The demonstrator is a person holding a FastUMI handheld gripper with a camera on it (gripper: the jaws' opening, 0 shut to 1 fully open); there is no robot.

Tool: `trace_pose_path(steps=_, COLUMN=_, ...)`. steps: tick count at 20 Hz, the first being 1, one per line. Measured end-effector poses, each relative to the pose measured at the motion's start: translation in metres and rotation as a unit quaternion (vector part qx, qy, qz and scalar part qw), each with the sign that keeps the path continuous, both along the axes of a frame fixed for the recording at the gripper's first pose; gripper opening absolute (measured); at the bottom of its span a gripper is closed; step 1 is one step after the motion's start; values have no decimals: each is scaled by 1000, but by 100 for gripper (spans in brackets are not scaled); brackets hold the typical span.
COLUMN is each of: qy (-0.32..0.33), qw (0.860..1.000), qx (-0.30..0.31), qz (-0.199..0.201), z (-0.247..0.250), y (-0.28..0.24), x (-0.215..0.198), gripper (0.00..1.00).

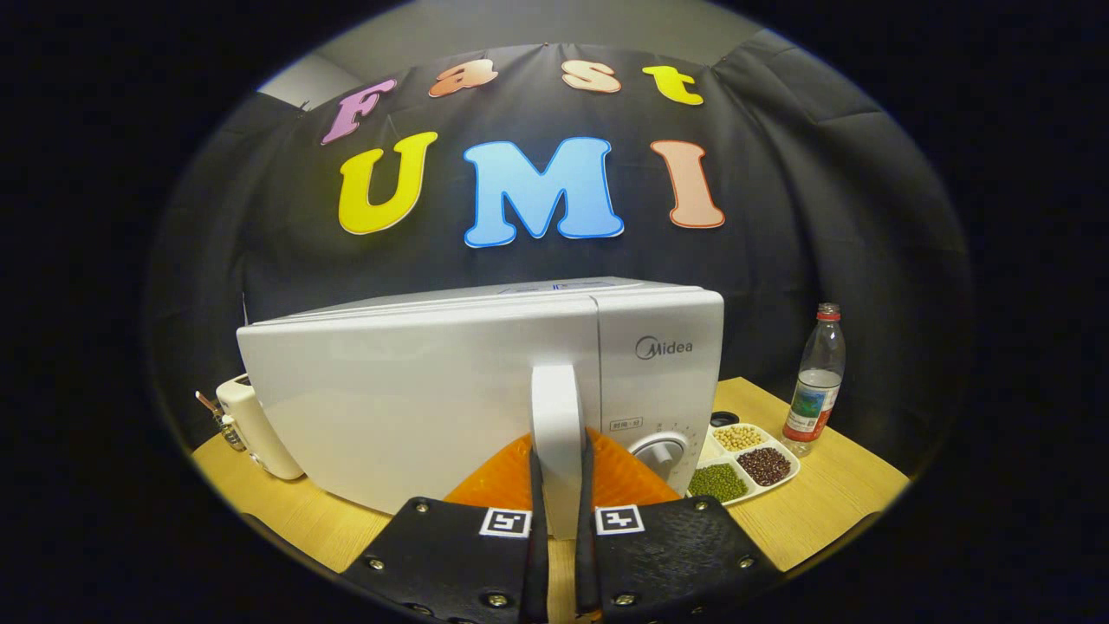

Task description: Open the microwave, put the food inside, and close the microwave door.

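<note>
Fingers of your gripper [557, 511] were pinched in narrow on the microwave's upright door handle [554, 425], one on each side of it, so you had a proper clamp on that handle and nothing else. Microwave [485, 381] sat on the wooden table [832, 494] right in front of you, and its door [416, 399] looked swung a little way out from the body, with the hinge edge off to your left and a gap line running along the top. Control panel with its round knob [660, 452] was just to the right of the handle. Beyond the fingers on the right you had a divided white tray [747, 472] with three lots of beans in it: pale ones at the back, dark red ones to the right, green ones nearest you. A small dark round thing [724, 419] sat behind the tray, couldn't tell what it was. Past the tray stood a clear bottle [816, 381] with a red cap, upright near the table's far right edge. Over on the left, tucked beside the microwave, was a cream-coloured toaster [251, 425].
</note>
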State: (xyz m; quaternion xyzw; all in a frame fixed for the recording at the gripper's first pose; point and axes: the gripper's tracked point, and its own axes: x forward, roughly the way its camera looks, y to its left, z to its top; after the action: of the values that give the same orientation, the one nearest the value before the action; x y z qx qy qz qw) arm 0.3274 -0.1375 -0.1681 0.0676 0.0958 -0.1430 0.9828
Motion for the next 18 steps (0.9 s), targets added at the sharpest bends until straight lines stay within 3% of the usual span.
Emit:
trace_pose_path(steps=4, qy=1, qw=999, qx=-36, qz=4, z=4, y=19, x=-35, gripper=13)
trace_pose_path(steps=8, qy=-1, qw=1000, qx=-21, qz=22, z=5, y=47, x=-72, gripper=13)
trace_pose_path(steps=18, qy=-26, qw=995, qx=-35, qz=95, z=10, y=162, x=-155, gripper=12)
